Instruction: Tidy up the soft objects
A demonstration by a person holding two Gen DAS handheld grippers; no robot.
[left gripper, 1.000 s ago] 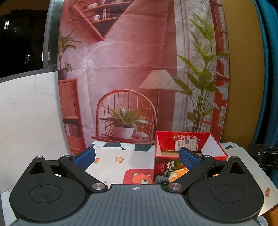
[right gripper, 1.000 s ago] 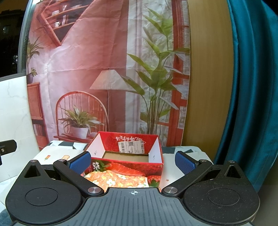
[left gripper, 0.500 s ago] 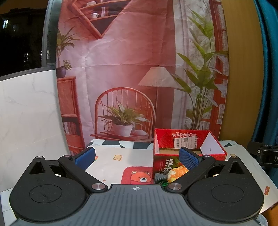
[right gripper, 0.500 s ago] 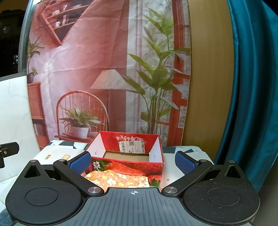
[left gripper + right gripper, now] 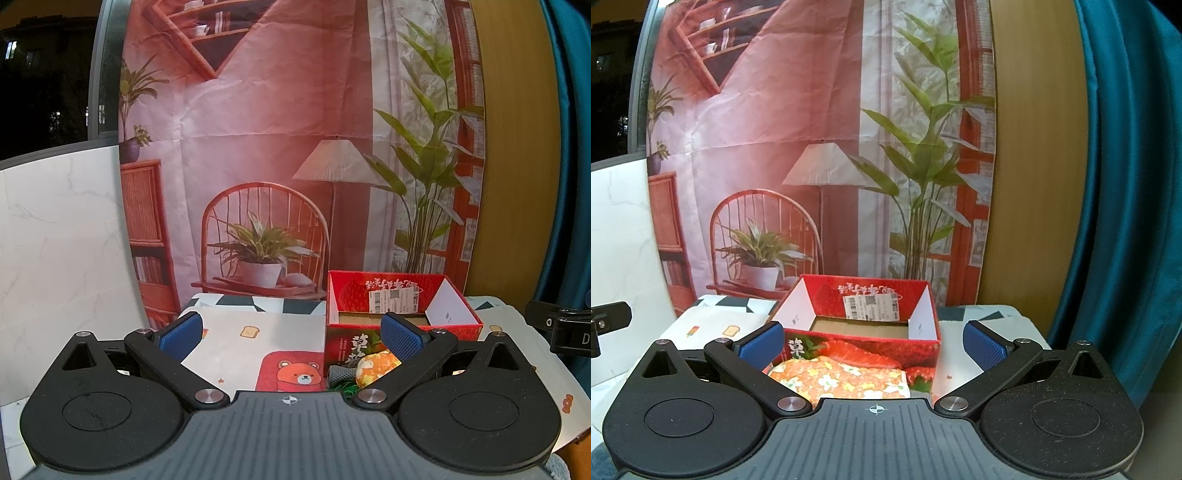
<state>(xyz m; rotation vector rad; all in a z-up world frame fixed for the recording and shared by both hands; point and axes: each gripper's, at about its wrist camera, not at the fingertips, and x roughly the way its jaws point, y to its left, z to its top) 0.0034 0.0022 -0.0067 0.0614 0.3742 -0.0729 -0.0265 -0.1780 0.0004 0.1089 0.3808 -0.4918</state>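
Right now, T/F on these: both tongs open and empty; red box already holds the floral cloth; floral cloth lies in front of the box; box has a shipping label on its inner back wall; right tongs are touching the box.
1. Both left tongs and right tongs are open and empty. True.
2. The red box already holds the floral cloth. False: its cardboard floor shows bare.
3. The floral cloth lies in front of the box. True.
4. A shipping label sits on the inner back wall. True.
5. The right tongs touch the box. False: apart from it.

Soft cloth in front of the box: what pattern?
Orange with white and yellow flowers, on the cloth; right wrist view shows it best.
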